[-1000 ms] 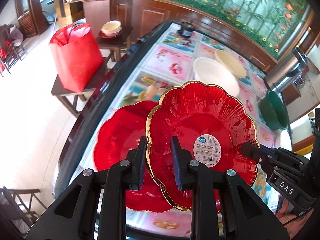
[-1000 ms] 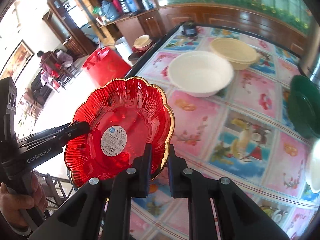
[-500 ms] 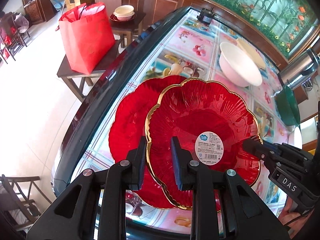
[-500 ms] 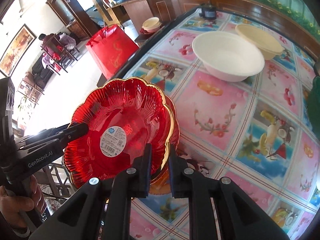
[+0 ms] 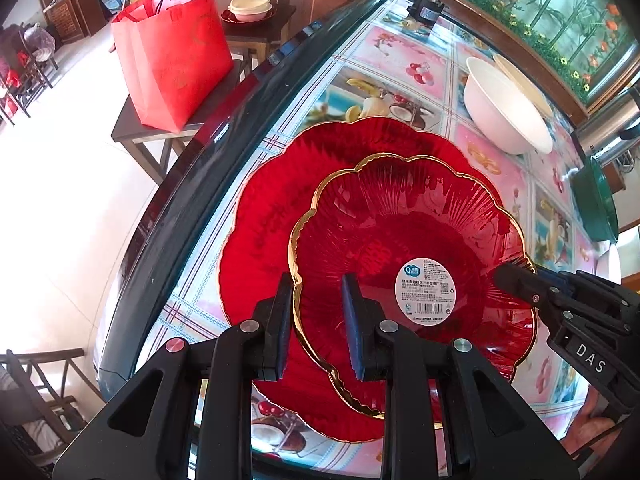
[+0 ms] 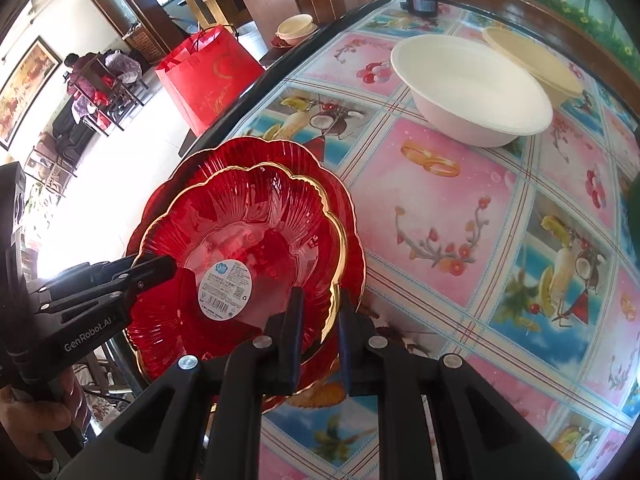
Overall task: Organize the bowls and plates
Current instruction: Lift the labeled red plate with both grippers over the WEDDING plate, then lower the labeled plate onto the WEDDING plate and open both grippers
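Observation:
A small red scalloped plate (image 5: 400,232) with a gold rim and a white label sits over a larger red plate (image 5: 264,216) that lies on the table. My left gripper (image 5: 316,308) has its jaws around the small plate's near-left rim, with a gap showing on the inner side. My right gripper (image 6: 320,320) is closed on the plate's opposite rim (image 6: 336,280). The small plate (image 6: 240,240) shows nested in the larger plate (image 6: 348,216) in the right wrist view. Each gripper shows in the other's view: the right (image 5: 516,280), the left (image 6: 156,272).
A white bowl (image 6: 472,92) and a cream bowl (image 6: 536,64) stand farther along the fruit-patterned table (image 6: 460,208). A green bowl (image 5: 596,204) is at the right. A red bag (image 5: 172,52) sits on a side table beyond the table's dark edge (image 5: 192,184).
Both grippers have lowered the small red plate onto the larger red plate. The left jaws have widened around the rim.

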Action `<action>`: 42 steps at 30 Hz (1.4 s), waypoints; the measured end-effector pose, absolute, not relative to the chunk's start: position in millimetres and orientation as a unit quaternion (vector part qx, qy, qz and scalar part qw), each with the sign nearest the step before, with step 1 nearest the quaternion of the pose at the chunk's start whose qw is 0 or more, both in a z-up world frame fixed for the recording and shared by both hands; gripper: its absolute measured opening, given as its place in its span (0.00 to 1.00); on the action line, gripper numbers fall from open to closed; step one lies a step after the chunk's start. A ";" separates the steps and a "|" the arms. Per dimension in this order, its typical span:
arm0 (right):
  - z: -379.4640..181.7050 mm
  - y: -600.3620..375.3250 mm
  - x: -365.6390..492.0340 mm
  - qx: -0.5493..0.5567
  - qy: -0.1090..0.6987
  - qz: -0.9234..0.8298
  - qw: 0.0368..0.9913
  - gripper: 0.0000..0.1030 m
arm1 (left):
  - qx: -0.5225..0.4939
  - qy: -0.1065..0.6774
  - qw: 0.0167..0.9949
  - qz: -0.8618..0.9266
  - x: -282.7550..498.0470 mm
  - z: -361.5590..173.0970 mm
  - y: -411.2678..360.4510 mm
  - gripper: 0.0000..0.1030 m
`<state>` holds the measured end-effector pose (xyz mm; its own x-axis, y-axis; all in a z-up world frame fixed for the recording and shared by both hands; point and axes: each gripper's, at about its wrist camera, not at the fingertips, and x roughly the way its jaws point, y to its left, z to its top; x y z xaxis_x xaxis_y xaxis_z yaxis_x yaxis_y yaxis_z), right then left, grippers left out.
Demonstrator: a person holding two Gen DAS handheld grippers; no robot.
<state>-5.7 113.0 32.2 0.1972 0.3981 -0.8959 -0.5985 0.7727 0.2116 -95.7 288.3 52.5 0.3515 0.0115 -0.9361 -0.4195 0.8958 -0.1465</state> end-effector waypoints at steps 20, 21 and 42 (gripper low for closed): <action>19.6 136.6 -10.7 -0.134 0.550 0.321 0.759 0.22 | -0.158 0.558 0.801 0.150 -93.8 44.4 295.0 0.22; 19.3 137.4 -11.2 -0.139 0.550 0.321 0.759 0.22 | -0.157 0.557 0.802 0.150 -93.9 44.6 294.8 0.22; 32.7 153.1 -31.5 -0.243 0.527 0.317 0.750 0.53 | -0.156 0.547 0.811 0.139 -92.4 45.8 293.9 0.29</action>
